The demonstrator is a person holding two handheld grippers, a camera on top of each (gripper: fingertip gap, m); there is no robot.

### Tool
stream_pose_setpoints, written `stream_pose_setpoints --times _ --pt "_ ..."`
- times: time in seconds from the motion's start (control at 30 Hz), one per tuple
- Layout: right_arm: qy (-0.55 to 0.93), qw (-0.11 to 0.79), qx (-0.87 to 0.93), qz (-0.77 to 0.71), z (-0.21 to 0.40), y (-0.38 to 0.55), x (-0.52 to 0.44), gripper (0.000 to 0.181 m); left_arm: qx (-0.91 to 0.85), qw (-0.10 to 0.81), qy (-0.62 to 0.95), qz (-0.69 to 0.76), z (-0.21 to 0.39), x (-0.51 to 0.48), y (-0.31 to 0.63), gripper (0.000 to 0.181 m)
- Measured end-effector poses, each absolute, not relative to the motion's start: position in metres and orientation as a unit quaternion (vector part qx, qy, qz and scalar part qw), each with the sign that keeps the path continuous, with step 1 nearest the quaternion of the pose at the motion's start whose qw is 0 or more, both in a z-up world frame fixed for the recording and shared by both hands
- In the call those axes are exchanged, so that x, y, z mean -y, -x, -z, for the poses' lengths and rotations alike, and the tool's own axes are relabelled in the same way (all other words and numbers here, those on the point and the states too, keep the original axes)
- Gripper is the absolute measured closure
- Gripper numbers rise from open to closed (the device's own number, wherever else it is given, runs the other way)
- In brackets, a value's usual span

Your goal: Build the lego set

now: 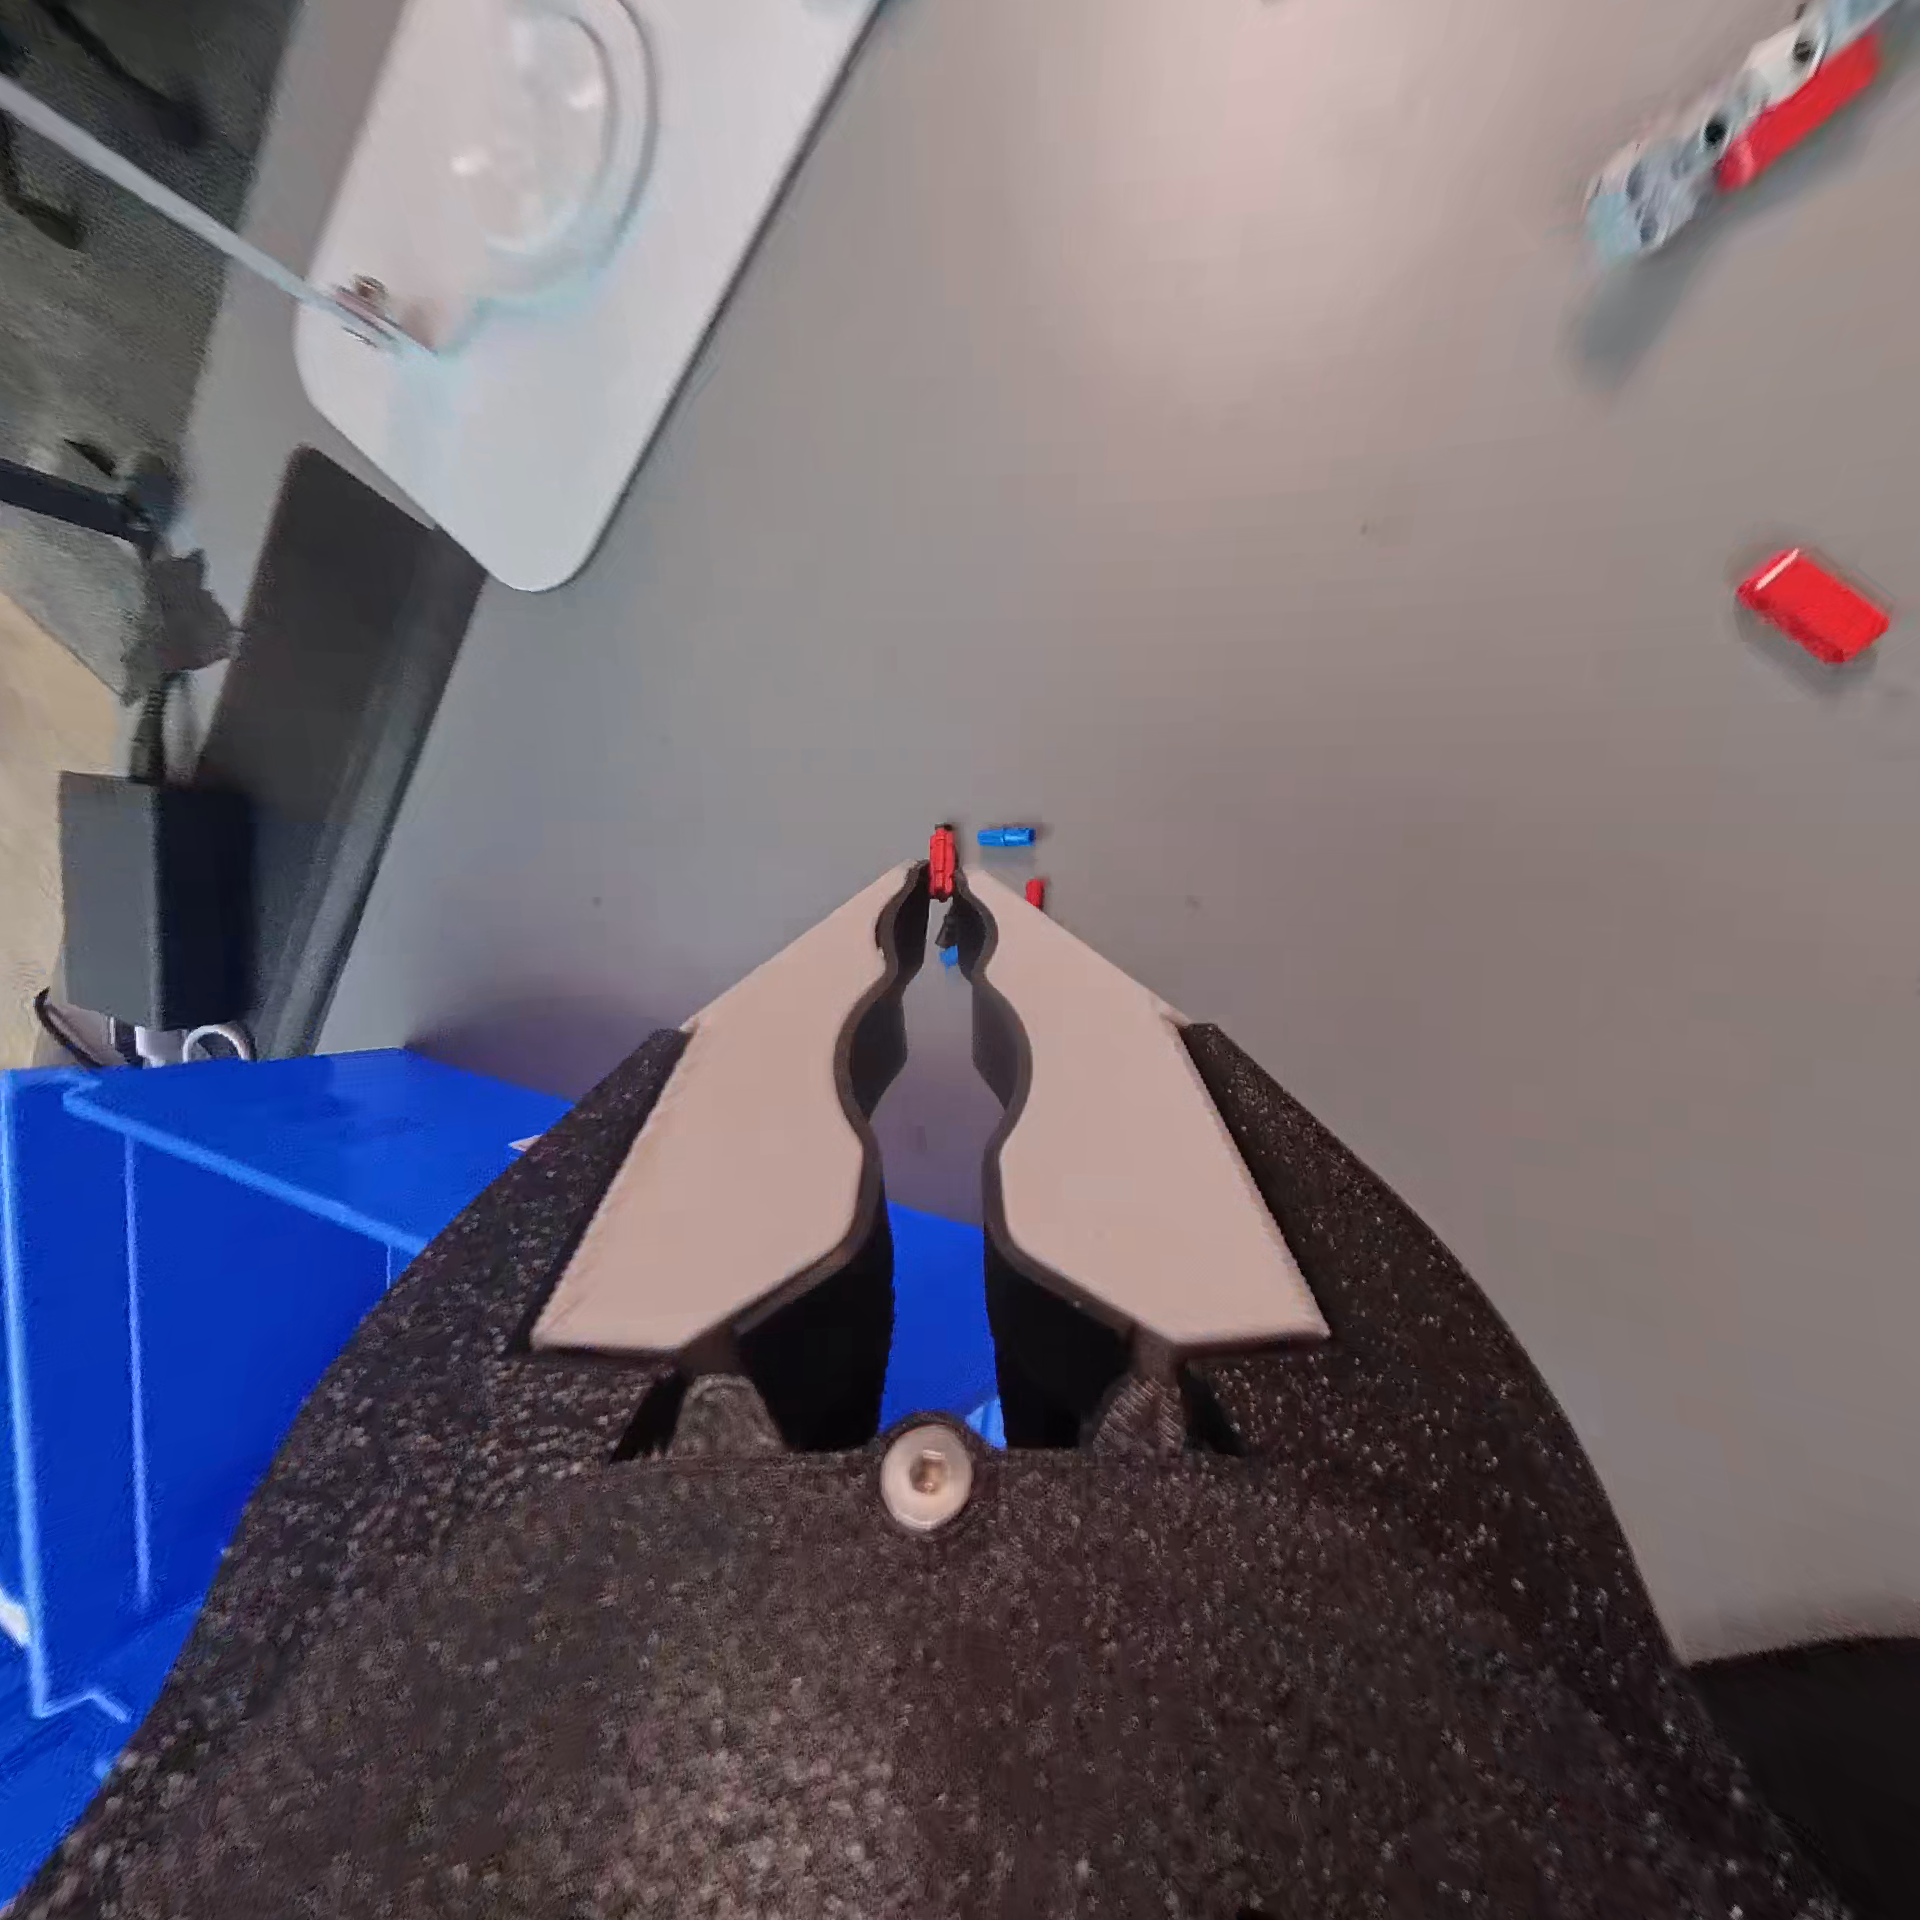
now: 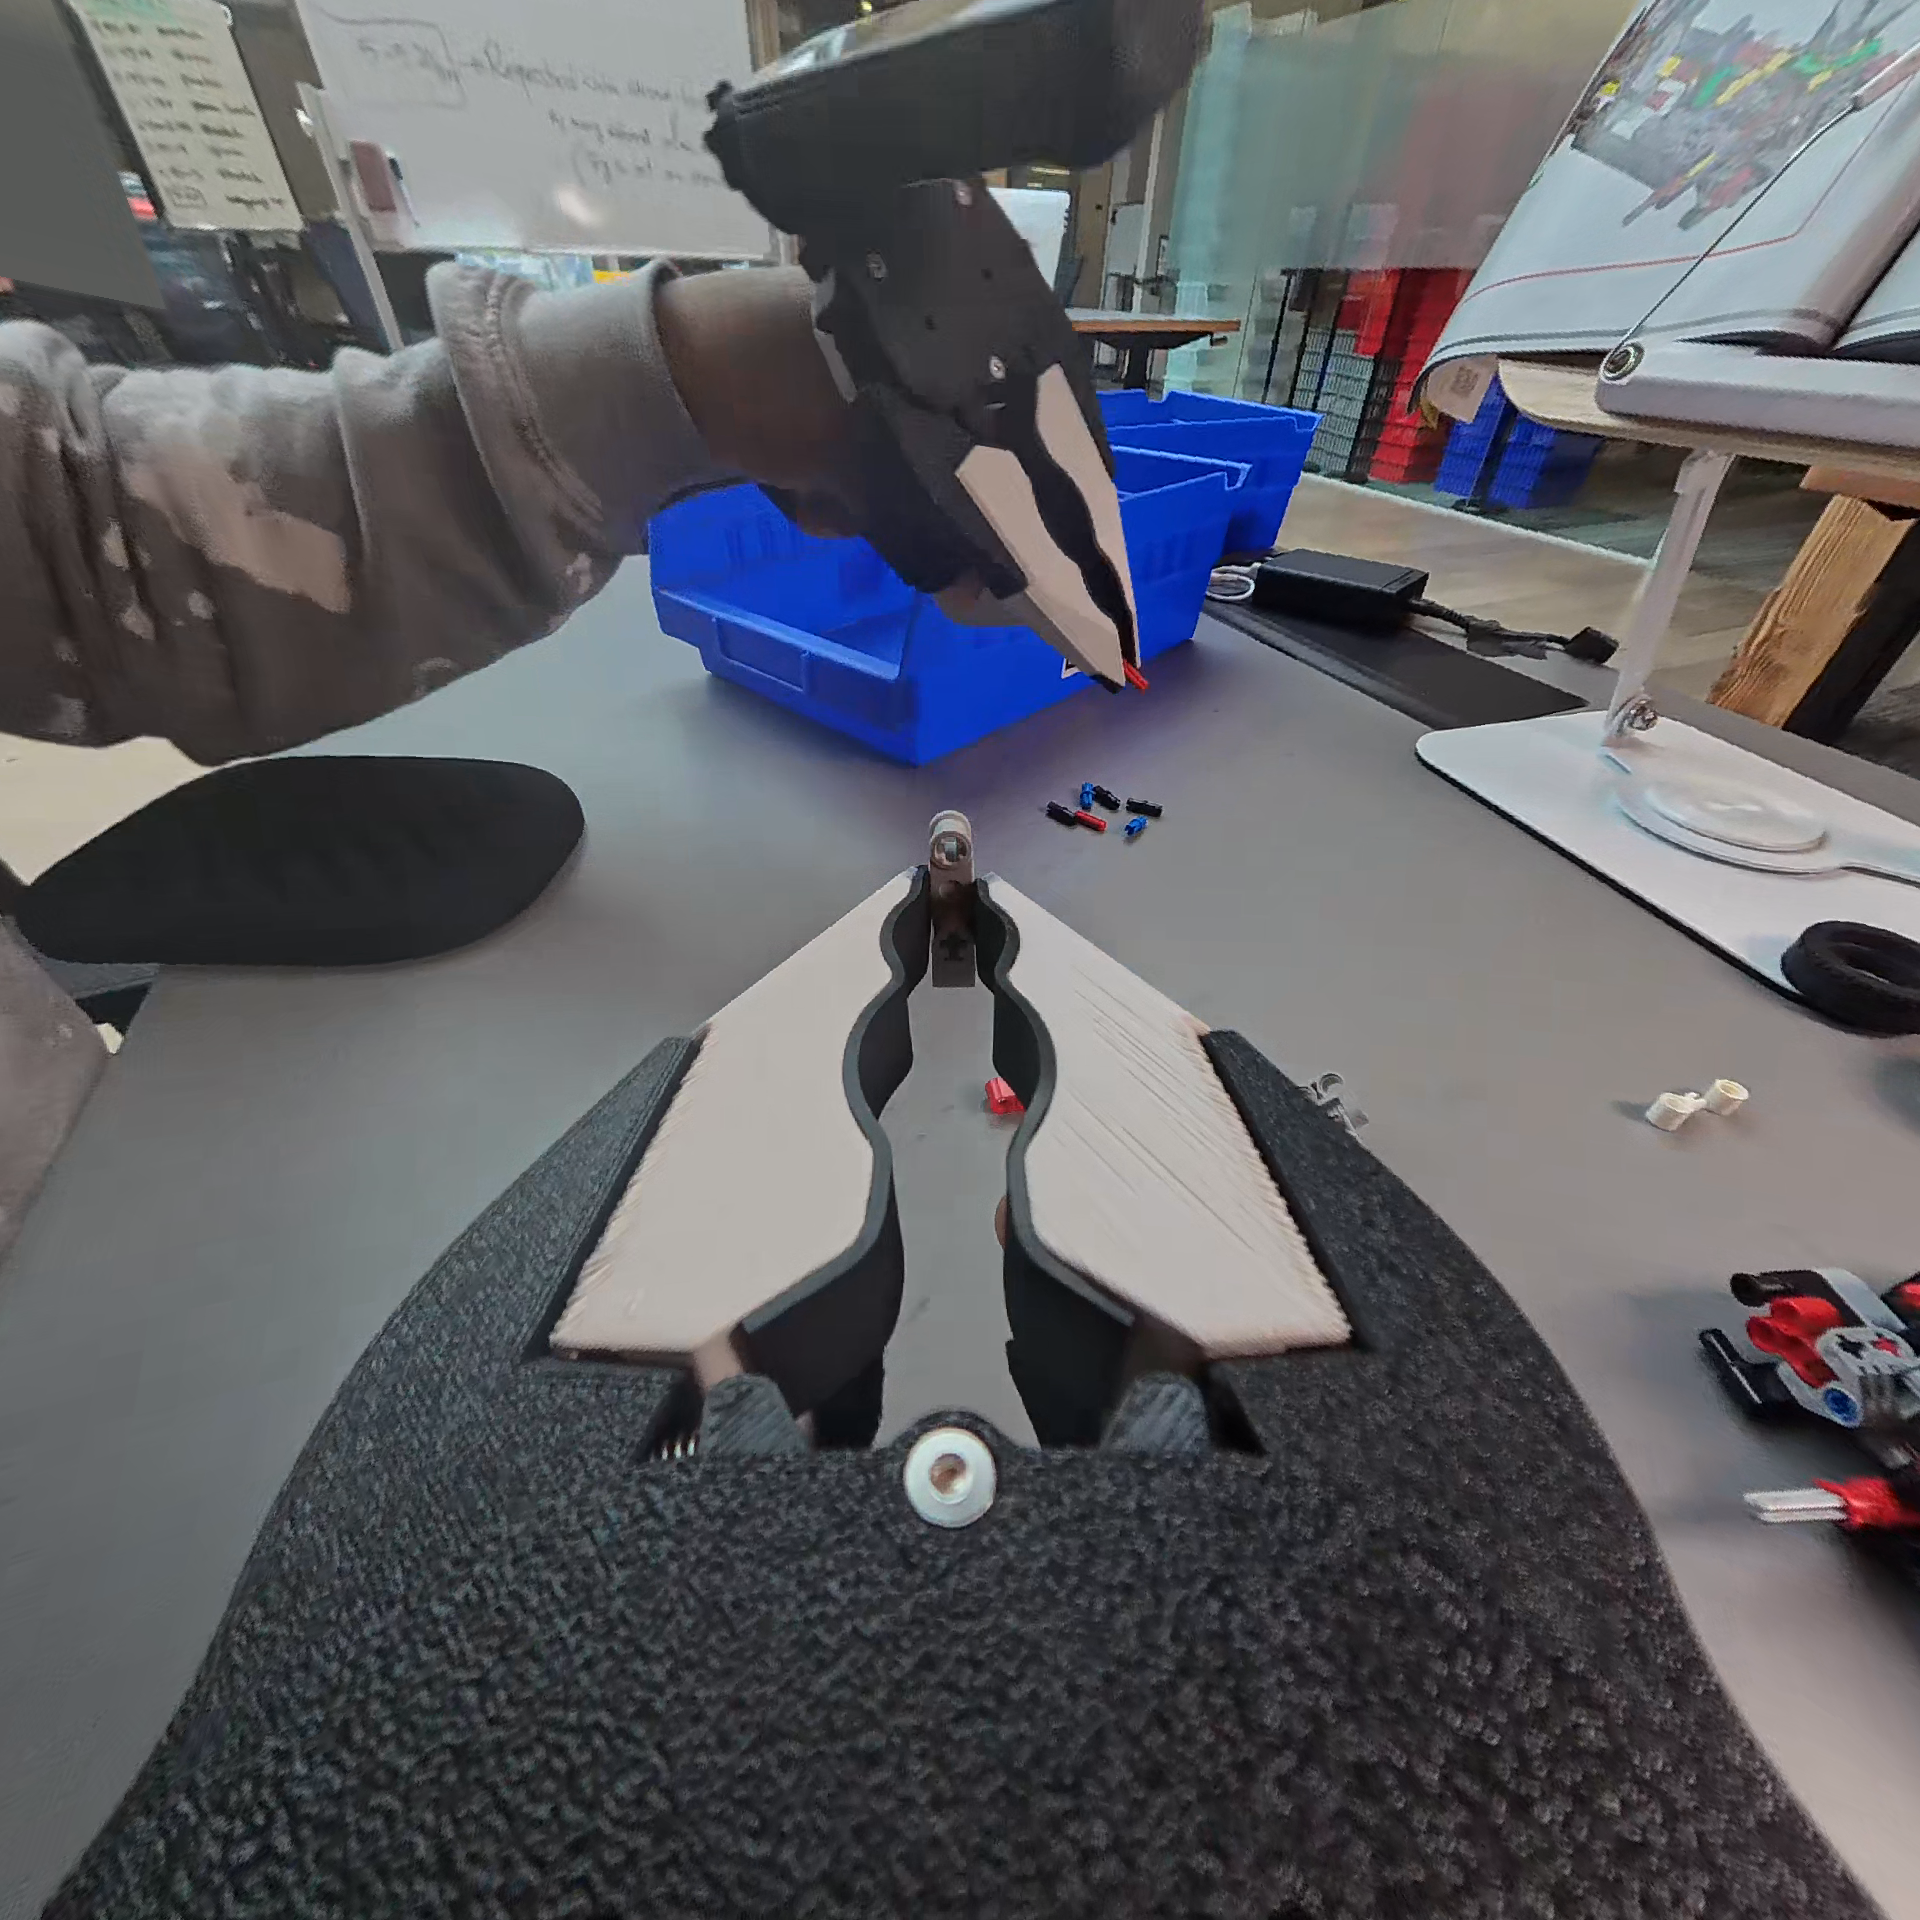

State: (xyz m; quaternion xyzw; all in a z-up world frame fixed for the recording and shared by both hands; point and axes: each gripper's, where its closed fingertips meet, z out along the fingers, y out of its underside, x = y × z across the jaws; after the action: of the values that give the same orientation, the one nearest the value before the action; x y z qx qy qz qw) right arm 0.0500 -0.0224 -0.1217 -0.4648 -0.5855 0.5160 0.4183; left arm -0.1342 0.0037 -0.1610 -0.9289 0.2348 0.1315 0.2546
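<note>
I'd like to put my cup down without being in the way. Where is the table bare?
The widest bare stretch of table lies between the black pad and the right gripper, in front of the blue bin. It's crowded beyond that gripper, around the scattered pins, and on the right by the white pieces and the part-built model.

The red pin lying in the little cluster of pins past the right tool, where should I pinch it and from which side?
Pinch the red pin across its middle, coming straight down from above with the fingers either side of its long axis. It lies flat on the grey table, and a black pin sits against its left end, so the ends are poorer holds.
</note>
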Motion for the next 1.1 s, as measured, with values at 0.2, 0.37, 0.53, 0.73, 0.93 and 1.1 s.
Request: stream_pose_setpoints --times 0.2,0.37,0.53,0.73,0.93,1.1 --pt "0.464 0.410 0.595 -0.512 0.126 -0.050 0.025 0.176 -0.303 0.071 0.938 -0.153 0.206 -0.010 0.150 0.178" --pt "0.465 0.408 0.593 -0.516 0.125 -0.052 0.024 0.176 -0.301 0.028 0.942 -0.143 0.217 -0.007 0.156 0.172" --pt "0.469 0.407 0.581 -0.526 0.122 -0.051 0.022 0.176 -0.289 0.152 0.936 -0.133 0.179 -0.020 0.135 0.161" --pt "0.505 0.302 0.447 -0.673 0.092 -0.052 0.023 0.176 -0.327 0.435 0.832 0.108 0.111 0.012 0.001 0.156" --pt "0.505 0.201 0.366 -0.755 0.084 -0.048 0.033 0.176 -0.203 0.485 0.777 0.347 0.107 0.048 -0.062 0.156" --pt "0.503 0.199 0.391 -0.745 0.091 -0.042 0.048 0.177 -0.101 0.475 0.738 0.468 0.101 0.045 -0.061 0.174"
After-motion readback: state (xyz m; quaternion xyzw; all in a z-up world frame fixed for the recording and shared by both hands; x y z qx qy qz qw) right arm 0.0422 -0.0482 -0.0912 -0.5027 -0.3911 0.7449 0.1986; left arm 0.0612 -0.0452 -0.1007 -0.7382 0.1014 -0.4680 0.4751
